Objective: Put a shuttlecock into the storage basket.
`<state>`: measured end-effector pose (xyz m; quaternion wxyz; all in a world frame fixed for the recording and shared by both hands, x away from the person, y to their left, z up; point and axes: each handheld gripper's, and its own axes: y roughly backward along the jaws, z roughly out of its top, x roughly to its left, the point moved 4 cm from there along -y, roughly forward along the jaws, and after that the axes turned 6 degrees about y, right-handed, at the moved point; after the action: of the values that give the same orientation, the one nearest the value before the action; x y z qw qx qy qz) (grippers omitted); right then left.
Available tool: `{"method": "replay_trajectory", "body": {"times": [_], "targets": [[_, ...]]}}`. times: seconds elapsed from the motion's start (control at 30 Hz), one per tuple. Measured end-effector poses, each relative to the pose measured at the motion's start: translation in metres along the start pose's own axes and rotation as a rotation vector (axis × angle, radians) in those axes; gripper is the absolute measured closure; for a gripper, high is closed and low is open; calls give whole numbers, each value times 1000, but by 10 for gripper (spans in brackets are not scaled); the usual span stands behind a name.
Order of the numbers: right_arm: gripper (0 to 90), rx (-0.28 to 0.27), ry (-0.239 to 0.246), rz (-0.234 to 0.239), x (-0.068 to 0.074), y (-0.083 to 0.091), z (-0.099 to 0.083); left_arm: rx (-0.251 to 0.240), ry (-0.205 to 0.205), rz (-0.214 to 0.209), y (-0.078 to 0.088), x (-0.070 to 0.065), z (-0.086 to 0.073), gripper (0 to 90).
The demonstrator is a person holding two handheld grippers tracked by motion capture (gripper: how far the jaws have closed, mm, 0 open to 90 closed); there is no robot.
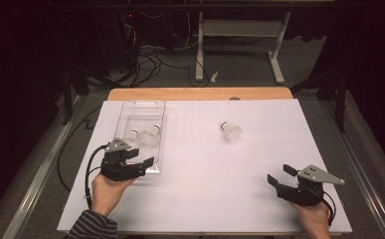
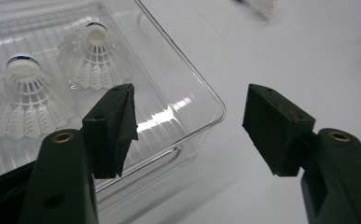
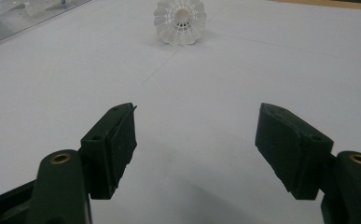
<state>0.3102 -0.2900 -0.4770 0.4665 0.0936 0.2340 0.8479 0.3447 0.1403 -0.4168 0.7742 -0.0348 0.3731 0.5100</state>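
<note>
Shuttlecocks were what we were gathering, and we took the scene from its biggest part down: the white worktop, then the clear plastic tray at its left, then the birds themselves. Two shuttlecocks already stood in the tray, cork up; the loose shuttlecock lay on its side out on the open sheet, well apart from both hands. Our left tongs hovered wide open at the tray's near corner, holding nothing; our right tongs were also spread wide and empty, aimed at the stray bird. We judged the reach for it had not yet begun; next the right tongs needed to travel forward and close gently on its skirt. The tray's clear walls were hard to trace against the sheet.
</note>
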Motion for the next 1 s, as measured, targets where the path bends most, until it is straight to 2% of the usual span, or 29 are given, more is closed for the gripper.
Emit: {"method": "replay_trajectory", "body": {"times": [0.33,0.6,1.0], "targets": [[297,0,-1,-1,0,0,0,-17,3,-13,5,1,-2,364],[297,1,-3,-2,-1,0,0,-15,-13,-31,8,-2,-8,363],[297,1,-2,-4,-1,-1,0,-33,-1,-46,16,1,-14,363]]}}
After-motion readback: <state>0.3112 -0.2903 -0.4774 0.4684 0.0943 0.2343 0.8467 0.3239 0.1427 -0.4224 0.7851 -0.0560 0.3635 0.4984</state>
